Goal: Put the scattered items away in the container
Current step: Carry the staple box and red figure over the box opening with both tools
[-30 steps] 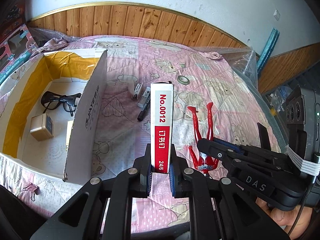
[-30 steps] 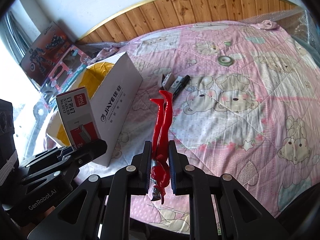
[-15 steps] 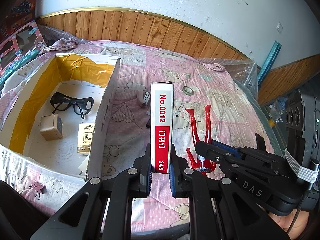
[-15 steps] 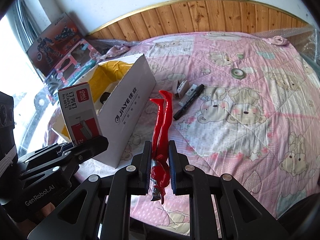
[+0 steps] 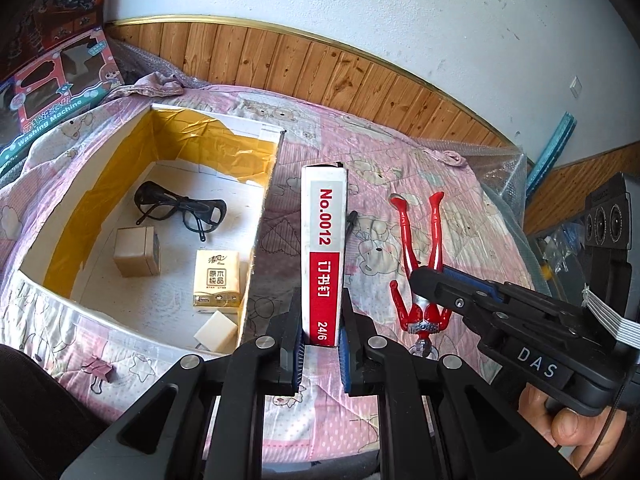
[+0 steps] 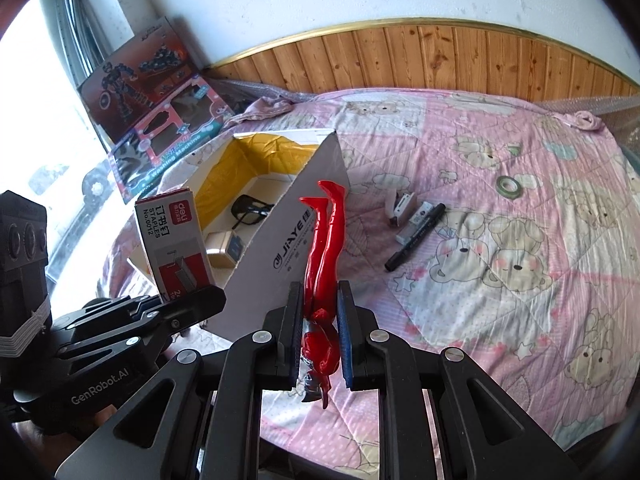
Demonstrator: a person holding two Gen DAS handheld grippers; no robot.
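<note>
Two items ride in my claws: left claw clamped on the staples box, right claw on the red figure, both beside the cardboard box. Glasses and tissues lie inside; marker, tape roll and stapler remain on the bed.

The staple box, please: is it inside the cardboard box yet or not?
Not yet. The left tool grips the staple box outside the cardboard box, beside its right wall.
</note>
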